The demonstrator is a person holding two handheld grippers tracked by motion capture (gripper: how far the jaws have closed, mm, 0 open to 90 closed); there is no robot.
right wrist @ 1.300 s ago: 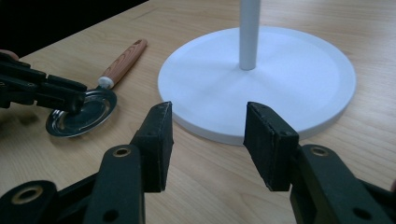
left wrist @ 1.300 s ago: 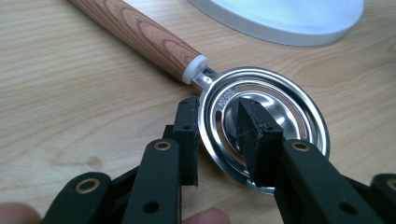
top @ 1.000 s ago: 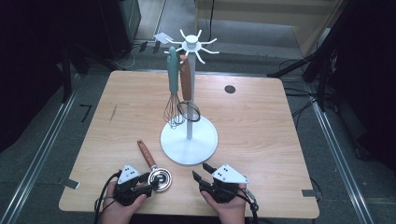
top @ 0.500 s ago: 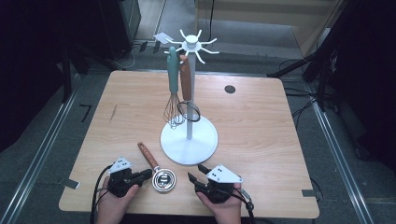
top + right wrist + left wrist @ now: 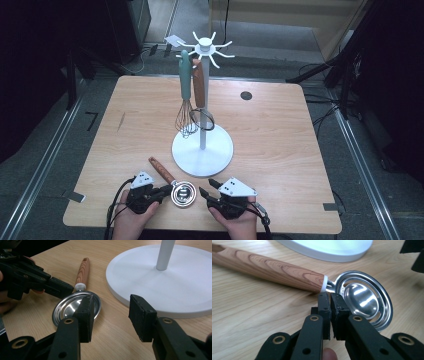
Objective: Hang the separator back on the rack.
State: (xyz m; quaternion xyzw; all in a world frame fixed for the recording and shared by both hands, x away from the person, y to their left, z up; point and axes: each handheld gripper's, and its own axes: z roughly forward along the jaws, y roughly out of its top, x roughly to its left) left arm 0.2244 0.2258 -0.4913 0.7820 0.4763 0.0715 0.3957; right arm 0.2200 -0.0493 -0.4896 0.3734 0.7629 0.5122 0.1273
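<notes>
Though shut, L tongs [image 5: 330, 297]: grip unclear

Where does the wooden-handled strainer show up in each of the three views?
High view: the strainer lies near the front table edge, between the two grippers, bowl toward the person.
Left gripper view: it runs from upper left to centre right, bowl right, beside the shut left gripper.
Right gripper view: it lies left of centre, handle pointing away.
Shared landmark: the white rack base just beyond the strainer.
</notes>
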